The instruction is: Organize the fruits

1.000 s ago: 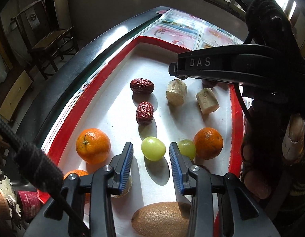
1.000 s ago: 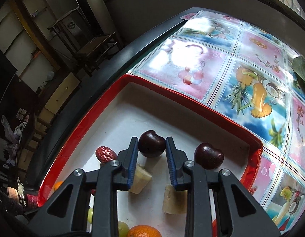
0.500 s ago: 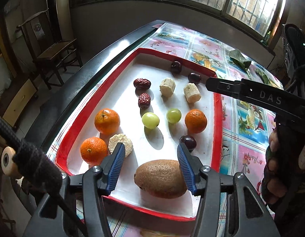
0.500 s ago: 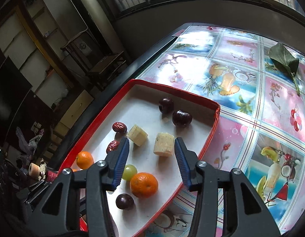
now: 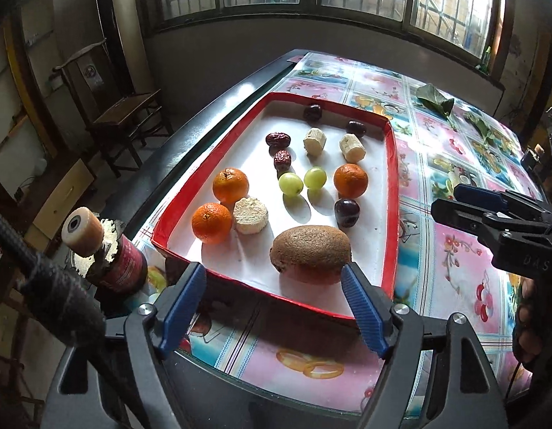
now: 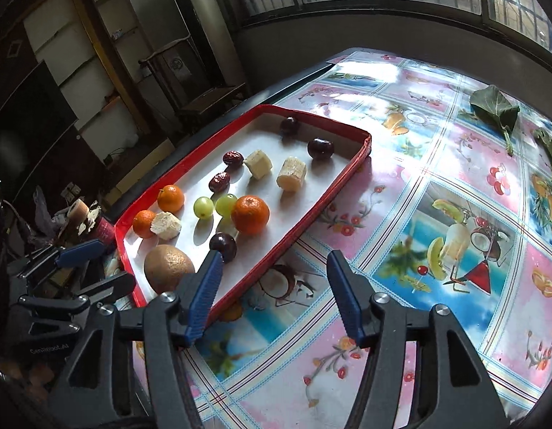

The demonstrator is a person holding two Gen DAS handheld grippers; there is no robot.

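Hovering wide open and empty, left tool [image 5: 272, 307] near kiwi [image 5: 310, 253], right tool [image 6: 274, 291] over tray [image 6: 311, 211] edge

One red-rimmed white tray [image 5: 390, 164]. Three round orange mandarins [image 5: 230, 186]. Two round green grapes [image 5: 290, 183]. Two wrinkled dark red dates [image 5: 277, 139]. Three glossy dark cherries [image 5: 346, 211]. Three pale cut cane chunks [image 5: 314, 140]. One fuzzy brown kiwi [image 5: 309, 248].

"DAS" was embossed on the black body of the right claw [image 5: 469, 203]. "GenRobot.AI" stood on the left claw [image 6: 93, 268] body. The red bottle's [image 5: 124, 262] label print was unreadable.
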